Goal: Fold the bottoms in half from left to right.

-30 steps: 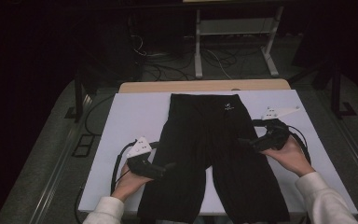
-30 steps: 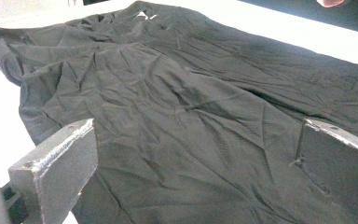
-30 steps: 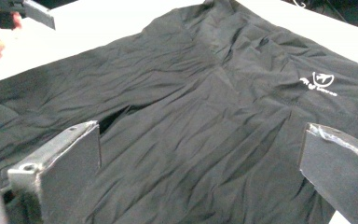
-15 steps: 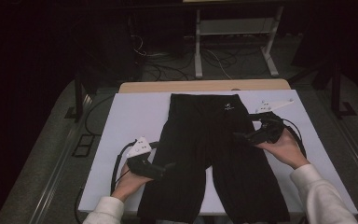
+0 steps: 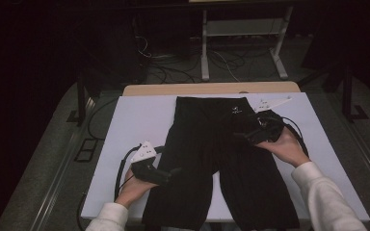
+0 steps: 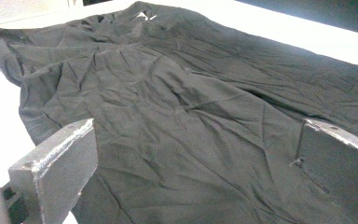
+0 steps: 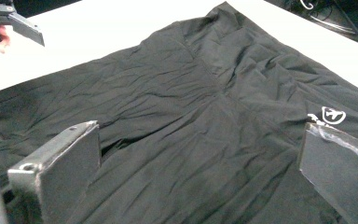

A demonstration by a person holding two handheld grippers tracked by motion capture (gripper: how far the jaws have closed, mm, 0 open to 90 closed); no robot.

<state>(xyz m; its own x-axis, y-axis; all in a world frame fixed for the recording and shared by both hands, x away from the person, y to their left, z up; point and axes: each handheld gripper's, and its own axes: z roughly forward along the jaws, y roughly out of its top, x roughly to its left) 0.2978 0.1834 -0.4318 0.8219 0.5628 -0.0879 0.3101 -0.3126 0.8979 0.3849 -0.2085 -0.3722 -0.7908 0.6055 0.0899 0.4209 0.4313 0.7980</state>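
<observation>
On the white table (image 5: 139,115), both grippers' fingers hover spread over the black shorts (image 5: 212,159).

Support: a rectangular table with a flat white top (image 5: 139,120), seen from above on the person's side.
Far edge: a strip of pale wood (image 5: 173,89) shows along the back of the white top.
Lying on it: a pair of black fabric shorts (image 5: 207,144) spread flat, waistband toward the far edge, both legs reaching the near edge.
Shorts detail: a small white logo (image 5: 236,111) near the waistband; cloth lightly creased.
Bare surface: white top visible on both sides of the shorts and between the legs.
</observation>
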